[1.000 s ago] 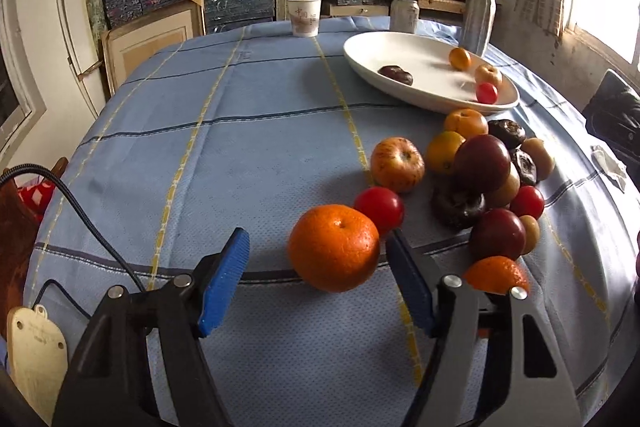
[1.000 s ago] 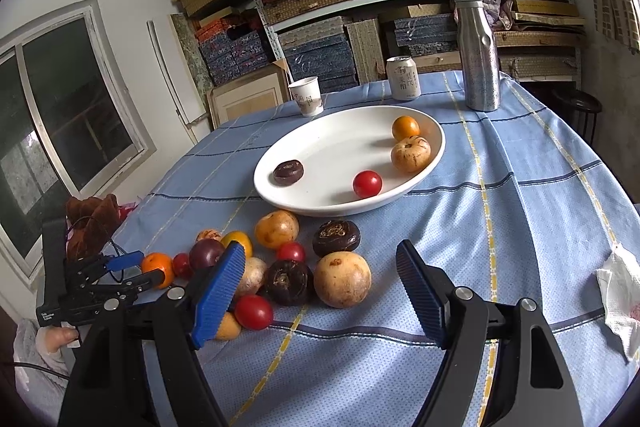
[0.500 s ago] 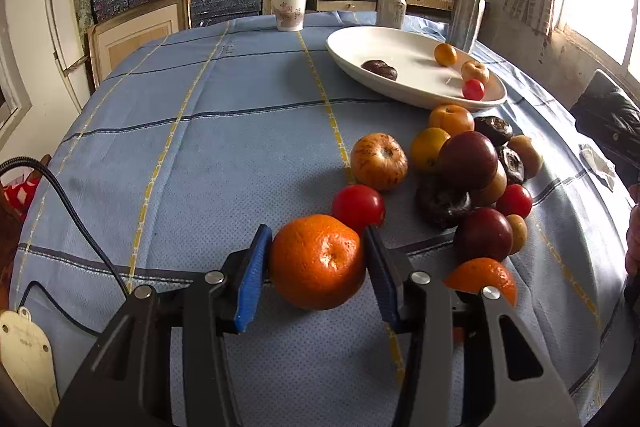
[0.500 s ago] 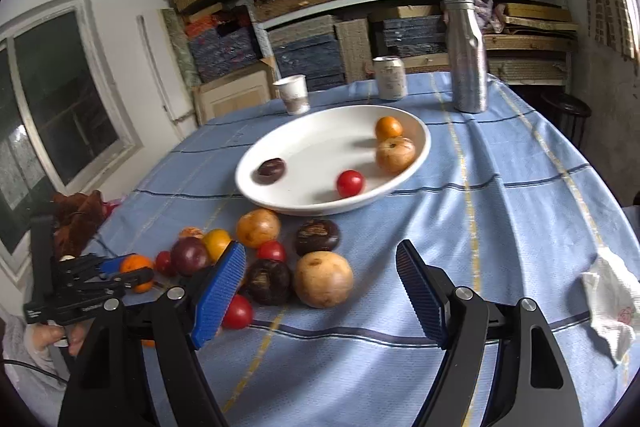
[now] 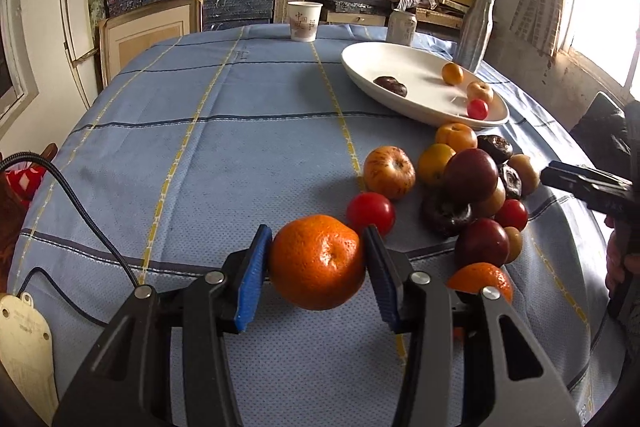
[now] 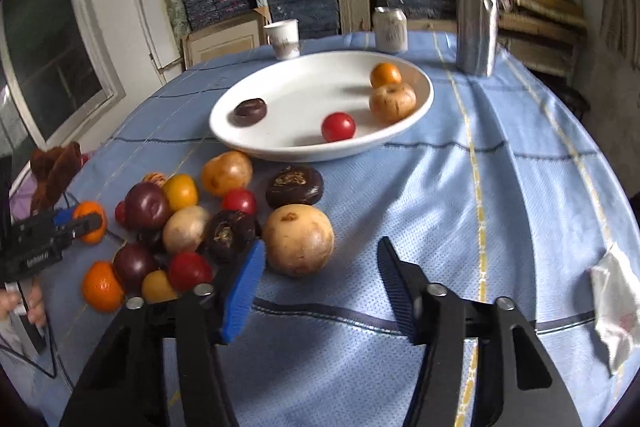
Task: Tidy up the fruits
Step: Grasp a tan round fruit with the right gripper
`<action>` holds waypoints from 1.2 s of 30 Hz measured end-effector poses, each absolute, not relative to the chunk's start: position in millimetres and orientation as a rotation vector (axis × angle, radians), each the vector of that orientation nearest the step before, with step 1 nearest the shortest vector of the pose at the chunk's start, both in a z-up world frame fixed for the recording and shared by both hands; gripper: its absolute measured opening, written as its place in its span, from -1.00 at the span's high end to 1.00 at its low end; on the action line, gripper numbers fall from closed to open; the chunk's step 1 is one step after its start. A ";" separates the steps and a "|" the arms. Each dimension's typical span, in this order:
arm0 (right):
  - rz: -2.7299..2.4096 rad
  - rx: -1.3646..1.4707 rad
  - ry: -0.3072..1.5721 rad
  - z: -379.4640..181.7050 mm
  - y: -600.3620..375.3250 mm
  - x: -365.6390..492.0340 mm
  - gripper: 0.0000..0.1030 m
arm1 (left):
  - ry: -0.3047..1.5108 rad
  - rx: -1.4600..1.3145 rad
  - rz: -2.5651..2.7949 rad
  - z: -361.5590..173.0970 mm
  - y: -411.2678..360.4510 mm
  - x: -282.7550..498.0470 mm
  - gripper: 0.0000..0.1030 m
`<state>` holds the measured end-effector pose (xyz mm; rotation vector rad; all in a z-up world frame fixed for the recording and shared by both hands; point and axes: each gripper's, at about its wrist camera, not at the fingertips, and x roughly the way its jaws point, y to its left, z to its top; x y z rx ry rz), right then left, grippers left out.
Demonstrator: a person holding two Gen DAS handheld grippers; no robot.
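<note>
Two grippers worked a blue checked tablecloth [image 6: 500, 187] strewn with fruit beside one white oval dish [image 6: 296, 95].

The dish held four fruits; about fifteen more lay clustered on the cloth. The left gripper [image 5: 318, 267], angled downward, clamped a glossy, dimpled mandarin [image 5: 316, 261] between its blue pads at the cluster's near edge. The right gripper [image 6: 320, 283], also tilted down, was closing, its jaws empty, just short of a tan, speckled round fruit [image 6: 298, 241].
</note>
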<state>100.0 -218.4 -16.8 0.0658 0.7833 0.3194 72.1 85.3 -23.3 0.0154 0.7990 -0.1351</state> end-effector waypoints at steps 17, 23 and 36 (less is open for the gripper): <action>0.416 0.174 0.879 -32.5 -207.9 123.5 0.14 | 0.836 0.006 -0.170 -29.6 82.9 77.0 0.09; 0.422 0.199 0.884 -32.7 -212.6 121.7 0.16 | 0.833 -0.026 -0.176 -29.7 86.1 78.4 0.09; 0.380 0.248 0.757 15.9 -244.5 117.0 0.16 | 0.758 0.010 -0.183 31.7 60.3 118.3 0.10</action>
